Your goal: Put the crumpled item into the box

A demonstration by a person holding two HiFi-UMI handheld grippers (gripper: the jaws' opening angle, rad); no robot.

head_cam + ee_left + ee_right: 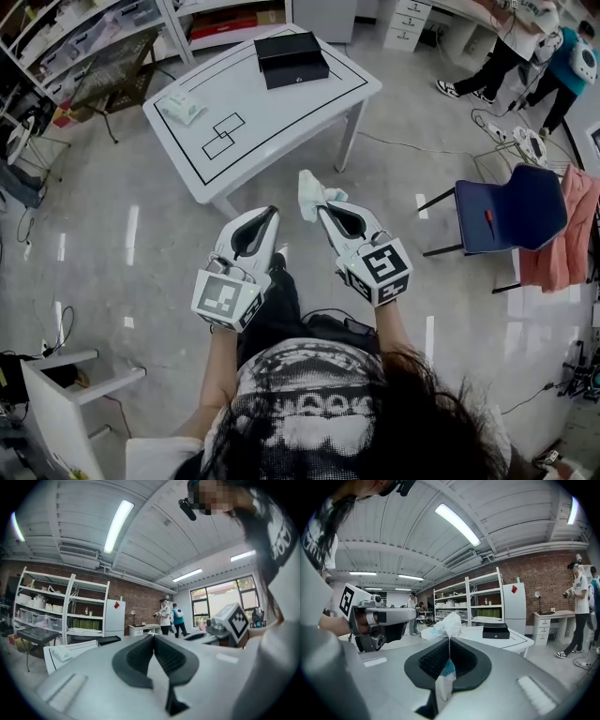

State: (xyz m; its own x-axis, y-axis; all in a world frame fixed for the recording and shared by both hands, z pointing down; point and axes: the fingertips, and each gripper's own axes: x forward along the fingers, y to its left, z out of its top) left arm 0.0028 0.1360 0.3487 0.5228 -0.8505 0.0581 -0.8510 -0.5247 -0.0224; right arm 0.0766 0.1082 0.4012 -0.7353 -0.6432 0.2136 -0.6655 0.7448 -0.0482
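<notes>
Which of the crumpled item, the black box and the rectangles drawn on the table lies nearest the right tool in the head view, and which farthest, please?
1. Crumpled item: pinched in the right tool, at its tip.
2. Drawn rectangles: on the near half of the white table, ahead and left.
3. Black box: at the table's far edge.

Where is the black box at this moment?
In the head view, the black box sits at the far end of the white table, top centre, up and right of a crumpled white packet on the tabletop.
</notes>
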